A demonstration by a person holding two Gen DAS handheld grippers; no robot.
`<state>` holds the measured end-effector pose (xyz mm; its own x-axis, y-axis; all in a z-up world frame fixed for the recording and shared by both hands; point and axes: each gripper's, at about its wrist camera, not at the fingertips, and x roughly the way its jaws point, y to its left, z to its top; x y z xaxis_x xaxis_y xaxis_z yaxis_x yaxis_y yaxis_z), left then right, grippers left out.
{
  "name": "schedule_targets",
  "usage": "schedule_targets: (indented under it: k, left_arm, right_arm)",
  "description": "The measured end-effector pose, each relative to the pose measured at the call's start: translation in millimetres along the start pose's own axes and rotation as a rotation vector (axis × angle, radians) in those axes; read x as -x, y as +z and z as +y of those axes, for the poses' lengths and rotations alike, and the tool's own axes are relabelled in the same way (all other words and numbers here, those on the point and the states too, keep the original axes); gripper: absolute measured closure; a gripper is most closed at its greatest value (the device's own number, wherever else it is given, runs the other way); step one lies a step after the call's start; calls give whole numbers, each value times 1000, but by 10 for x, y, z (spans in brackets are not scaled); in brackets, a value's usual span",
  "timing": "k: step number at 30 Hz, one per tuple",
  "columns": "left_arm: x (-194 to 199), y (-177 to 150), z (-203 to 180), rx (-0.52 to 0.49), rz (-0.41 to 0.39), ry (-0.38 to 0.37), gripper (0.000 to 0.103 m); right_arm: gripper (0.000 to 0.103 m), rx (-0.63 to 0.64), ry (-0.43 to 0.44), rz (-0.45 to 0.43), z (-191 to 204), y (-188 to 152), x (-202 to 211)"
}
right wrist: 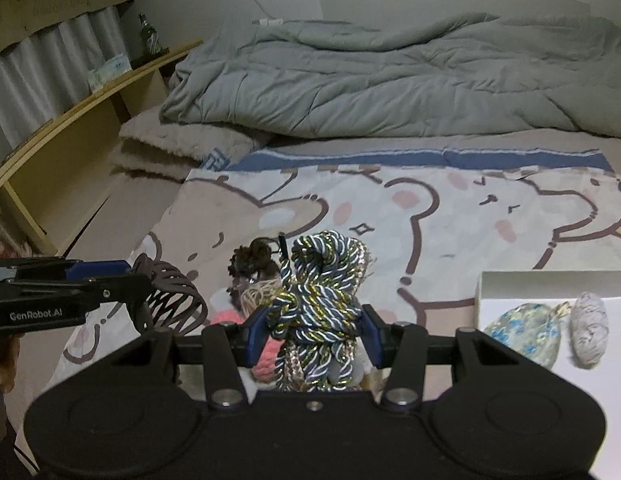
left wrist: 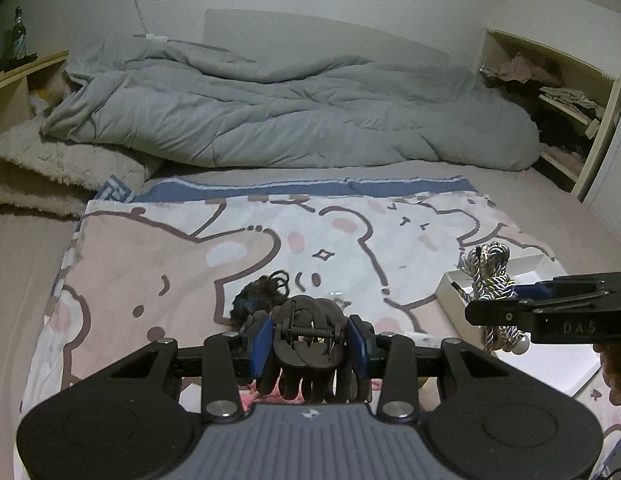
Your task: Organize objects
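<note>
Over the cartoon bear sheet [left wrist: 182, 256] | left gripper [left wrist: 309, 340] clamps a dark brown hair claw clip [left wrist: 308, 344], teeth hanging | right gripper [right wrist: 315, 334] pinches a knotted blue-white-gold cord bundle [right wrist: 318, 280] | white box [right wrist: 550, 284] alongside

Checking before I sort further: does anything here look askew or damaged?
Nothing looks damaged. The left gripper holds a dark hair claw, the right gripper a knotted braided cord. Only the grey duvet lies rumpled.
</note>
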<state>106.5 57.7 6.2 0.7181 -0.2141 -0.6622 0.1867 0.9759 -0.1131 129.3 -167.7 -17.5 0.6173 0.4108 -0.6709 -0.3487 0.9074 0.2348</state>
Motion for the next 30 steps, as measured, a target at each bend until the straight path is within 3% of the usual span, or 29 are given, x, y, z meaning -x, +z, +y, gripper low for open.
schedule_targets:
  k: [7,19,30]
  left_arm:
    - [-78,61,-182,-11,3,-14,61]
    - [-264,155,-788,-100,9,-111,62]
    - [-469,106,-1547,-300,47,-250,62]
  right_arm:
    - [54,-26,-4,-17,-183,15,120]
    - [54,-93,-89,-38,-767,-20,385]
    - [54,-172,-173,-29,-1374,-195,618]
